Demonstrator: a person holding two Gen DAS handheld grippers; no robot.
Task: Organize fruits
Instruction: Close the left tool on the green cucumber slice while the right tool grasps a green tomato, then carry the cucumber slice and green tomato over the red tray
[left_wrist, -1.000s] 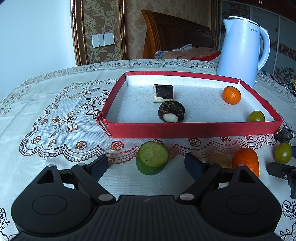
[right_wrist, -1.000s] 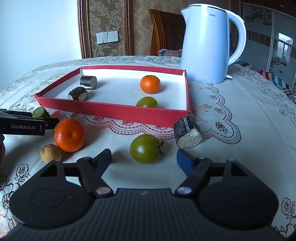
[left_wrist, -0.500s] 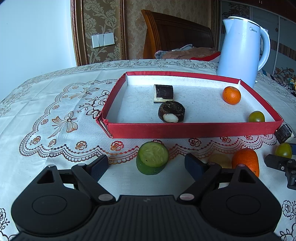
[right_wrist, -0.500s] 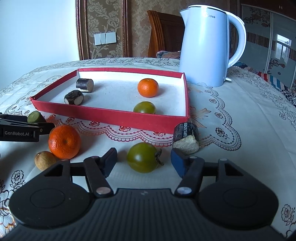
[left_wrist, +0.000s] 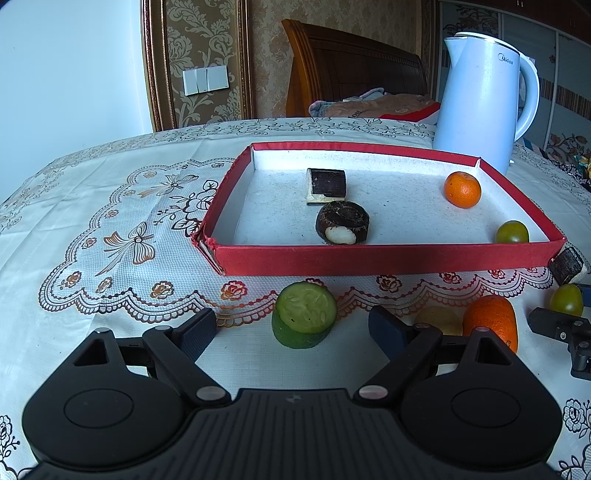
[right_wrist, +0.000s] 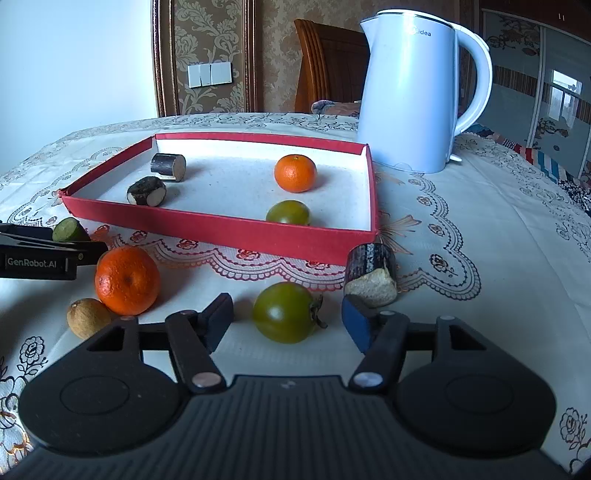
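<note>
A red tray (left_wrist: 369, 258) (right_wrist: 207, 227) holds two dark cane pieces, an orange (right_wrist: 295, 173) and a green tomato (right_wrist: 288, 213). My left gripper (left_wrist: 291, 328) is open around a cucumber piece (left_wrist: 304, 314) on the cloth. My right gripper (right_wrist: 288, 317) is open around a green tomato (right_wrist: 284, 312) on the cloth. An orange (right_wrist: 127, 280) (left_wrist: 491, 319), a small tan fruit (right_wrist: 86, 317) and a dark cane piece (right_wrist: 371, 275) lie in front of the tray.
A white kettle (right_wrist: 413, 96) (left_wrist: 480, 99) stands behind the tray's right corner. The table wears a lace-patterned cloth (left_wrist: 110, 240). A wooden chair (left_wrist: 351, 66) stands behind the table. The left gripper's finger (right_wrist: 40, 254) shows at the right wrist view's left edge.
My right gripper has moved forward so the green tomato now sits between its fingers, and the fingers have narrowed slightly. The left gripper has not moved.
</note>
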